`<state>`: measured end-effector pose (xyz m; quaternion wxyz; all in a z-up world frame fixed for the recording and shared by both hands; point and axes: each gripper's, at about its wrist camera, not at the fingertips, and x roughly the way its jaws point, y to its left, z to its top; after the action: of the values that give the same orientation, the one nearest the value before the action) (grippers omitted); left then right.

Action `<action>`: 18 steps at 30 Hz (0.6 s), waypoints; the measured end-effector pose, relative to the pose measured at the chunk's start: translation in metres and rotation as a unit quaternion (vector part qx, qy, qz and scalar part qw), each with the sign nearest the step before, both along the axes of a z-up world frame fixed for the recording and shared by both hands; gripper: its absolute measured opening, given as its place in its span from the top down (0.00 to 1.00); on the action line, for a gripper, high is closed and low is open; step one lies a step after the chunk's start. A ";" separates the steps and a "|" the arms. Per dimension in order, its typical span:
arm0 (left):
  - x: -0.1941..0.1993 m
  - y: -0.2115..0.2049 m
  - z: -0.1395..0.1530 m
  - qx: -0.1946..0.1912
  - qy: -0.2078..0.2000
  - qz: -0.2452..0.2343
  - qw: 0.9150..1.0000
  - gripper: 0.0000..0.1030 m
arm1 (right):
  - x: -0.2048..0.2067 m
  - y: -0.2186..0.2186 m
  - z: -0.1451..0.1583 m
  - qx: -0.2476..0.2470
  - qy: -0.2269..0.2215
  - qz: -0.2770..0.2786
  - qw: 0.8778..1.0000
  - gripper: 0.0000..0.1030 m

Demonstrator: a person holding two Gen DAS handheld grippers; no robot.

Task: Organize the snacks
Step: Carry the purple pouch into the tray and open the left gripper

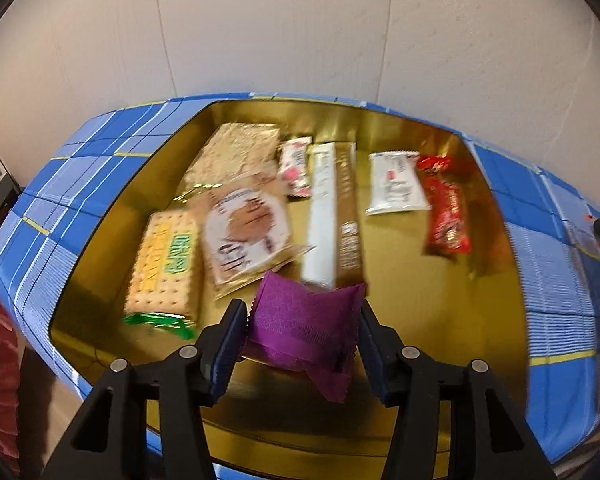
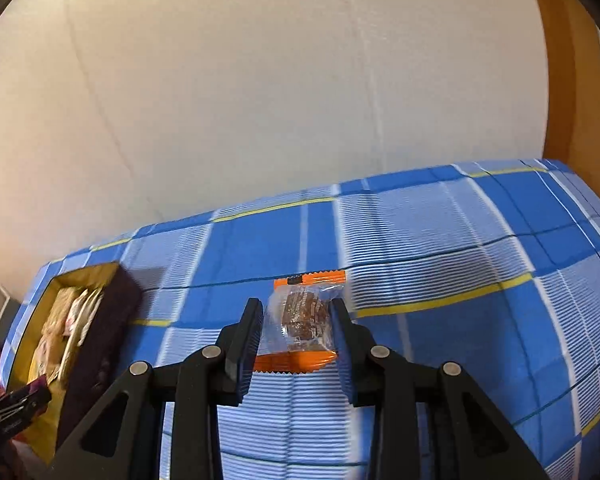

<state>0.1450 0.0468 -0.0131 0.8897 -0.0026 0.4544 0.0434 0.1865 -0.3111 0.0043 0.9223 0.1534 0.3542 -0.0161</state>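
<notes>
Snacks lay inside a shallow gold-lined box point(image 1: 496, 184) resting on a blue checked ribbed cloth point(image 2: 440, 248). Within the box: a flat cracker packet point(image 1: 164, 264), a long white carton point(image 1: 332, 208) and a glossy red wrapper point(image 1: 446, 208) near its far wall. Left gripper point(image 1: 304, 320) hung over the box's near edge, jaws pinching a crinkled purple pouch point(image 1: 304, 324) with serrated ends. Right gripper point(image 2: 296, 320), well clear of the box, pinched a clear packet point(image 2: 304, 316) with orange ends above the cloth.
</notes>
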 end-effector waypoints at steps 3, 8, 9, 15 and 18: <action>-0.001 0.010 -0.007 0.010 0.009 0.005 1.000 0.41 | 0.000 0.009 -0.001 0.002 0.000 0.009 1.000 0.67; -0.011 0.018 -0.012 0.070 -0.017 0.005 0.997 0.26 | 0.003 0.006 -0.008 0.001 0.014 -0.004 1.000 0.67; -0.014 0.019 -0.011 0.071 -0.023 0.006 0.997 0.25 | 0.003 0.003 -0.009 0.004 0.016 -0.009 1.000 0.67; -0.015 0.020 0.006 0.081 -0.061 0.001 0.995 0.19 | -0.004 0.006 -0.007 0.018 0.014 0.003 1.000 0.67; -0.007 0.020 0.012 0.086 -0.062 -0.005 0.994 0.19 | -0.005 0.025 0.000 0.010 0.003 0.031 0.999 0.67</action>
<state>0.1383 0.0671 -0.0013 0.9133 0.0737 0.3929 0.0778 0.1818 -0.2859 0.0039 0.9199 0.1515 0.3613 0.0160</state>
